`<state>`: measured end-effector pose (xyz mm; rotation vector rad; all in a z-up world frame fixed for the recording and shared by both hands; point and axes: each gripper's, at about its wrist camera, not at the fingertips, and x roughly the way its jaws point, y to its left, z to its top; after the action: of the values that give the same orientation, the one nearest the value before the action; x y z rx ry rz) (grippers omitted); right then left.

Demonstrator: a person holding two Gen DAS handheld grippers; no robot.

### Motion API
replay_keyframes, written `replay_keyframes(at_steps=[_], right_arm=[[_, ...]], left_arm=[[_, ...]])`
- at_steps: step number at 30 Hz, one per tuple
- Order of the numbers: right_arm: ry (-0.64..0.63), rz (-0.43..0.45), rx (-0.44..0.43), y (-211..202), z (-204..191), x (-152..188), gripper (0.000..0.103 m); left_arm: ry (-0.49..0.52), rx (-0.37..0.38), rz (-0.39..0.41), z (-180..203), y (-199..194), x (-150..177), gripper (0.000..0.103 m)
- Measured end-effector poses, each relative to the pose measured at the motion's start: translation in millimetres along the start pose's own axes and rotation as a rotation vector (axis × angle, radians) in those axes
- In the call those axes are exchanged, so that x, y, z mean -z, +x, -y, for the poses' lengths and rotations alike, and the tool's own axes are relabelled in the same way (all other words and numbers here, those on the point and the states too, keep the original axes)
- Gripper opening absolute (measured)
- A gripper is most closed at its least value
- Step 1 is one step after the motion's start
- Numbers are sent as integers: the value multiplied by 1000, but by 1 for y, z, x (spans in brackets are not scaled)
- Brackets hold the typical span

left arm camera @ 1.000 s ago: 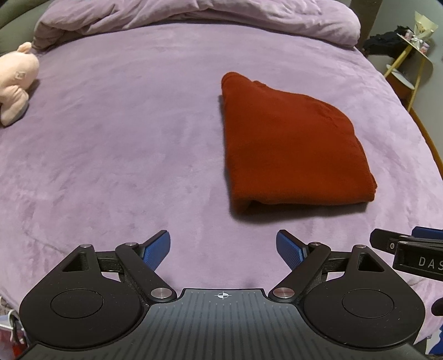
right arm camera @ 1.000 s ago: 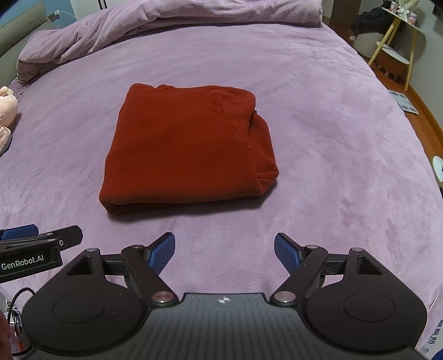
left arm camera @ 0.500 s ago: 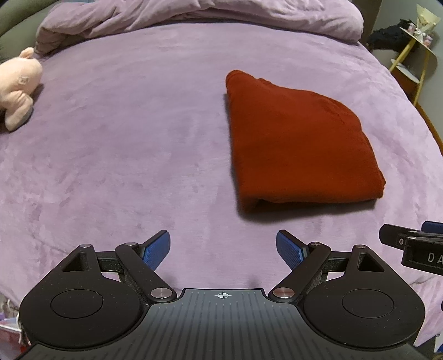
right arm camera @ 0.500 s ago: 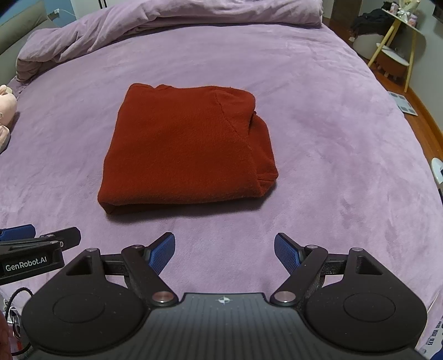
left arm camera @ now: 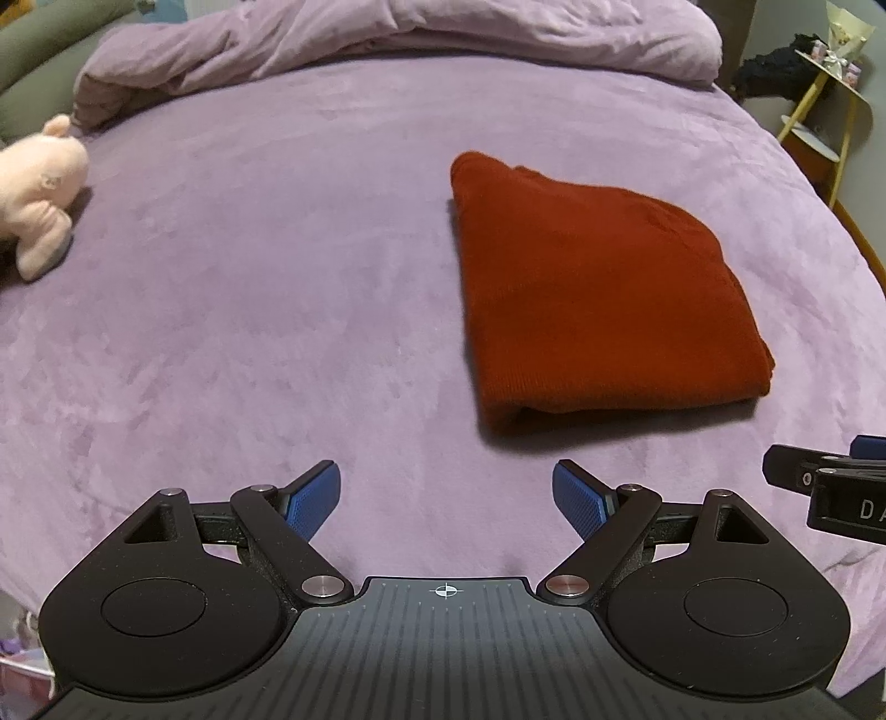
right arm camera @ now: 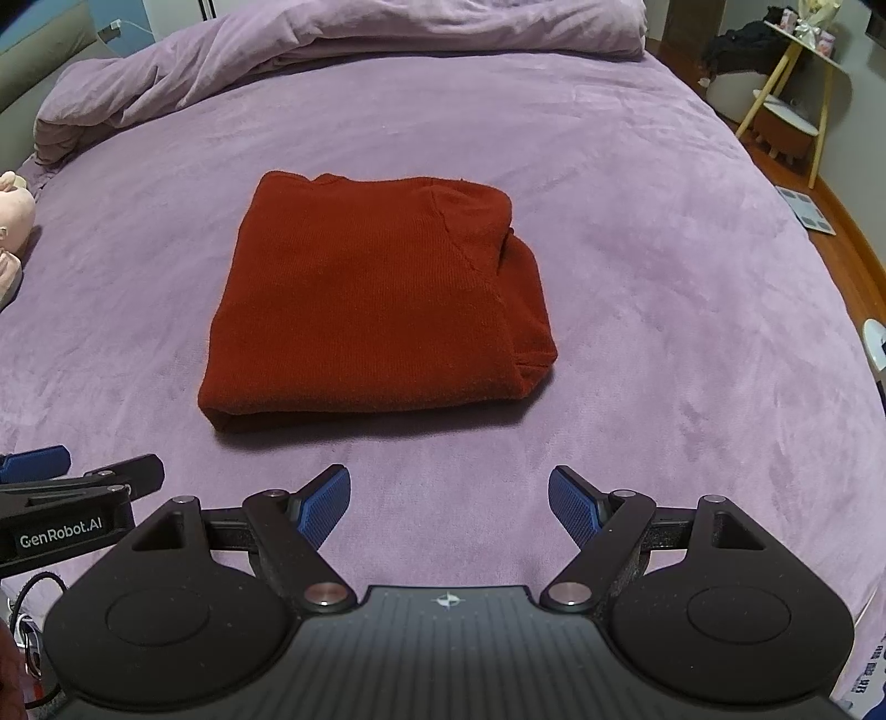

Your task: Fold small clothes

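Ahead of both grippers, flat on the purple bedspread [right arm camera: 637,183]: folded rust-red garment [right arm camera: 382,299], a neat rectangle, thick fold edge nearest the cameras. Left gripper [left arm camera: 446,495] spread wide, blue pads apart with only bedspread between them, nothing held; garment [left arm camera: 598,293] up and to the right of its fingertips, well apart, not touched. Right gripper [right arm camera: 449,501] likewise wide and empty, garment almost straight ahead and slightly left, a strip of bare bedspread between its near edge and the pads. Each gripper's tip just visible at the edge of the other's view, side by side near the bed's front edge. Rumpled purple duvet [right arm camera: 310,50] heaped along the far side. Pale pink plush toy [left arm camera: 39,188] at the far left, cut off by the frame in both views. Small stand with slanted yellow legs [right arm camera: 786,88] past the bed's right corner, dark items on and behind it too small to make out. Kind of garment impossible to tell from the folded shape; inner layers hidden under the top panel, a bulged fold showing only at its right edge. Lower left corner clutter cut off and unclear.
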<state>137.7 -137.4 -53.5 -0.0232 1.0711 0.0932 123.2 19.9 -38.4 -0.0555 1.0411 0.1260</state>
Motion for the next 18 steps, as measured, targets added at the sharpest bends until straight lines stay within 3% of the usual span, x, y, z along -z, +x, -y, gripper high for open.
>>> replay_keyframes(at_steps=[15, 18], right_arm=[[4, 3, -3, -1, 0, 0, 79], [2, 2, -2, -1, 0, 0, 79]], left_arm=[[45, 4, 40, 6, -8, -2, 89], [38, 44, 41, 6, -10, -1, 89]])
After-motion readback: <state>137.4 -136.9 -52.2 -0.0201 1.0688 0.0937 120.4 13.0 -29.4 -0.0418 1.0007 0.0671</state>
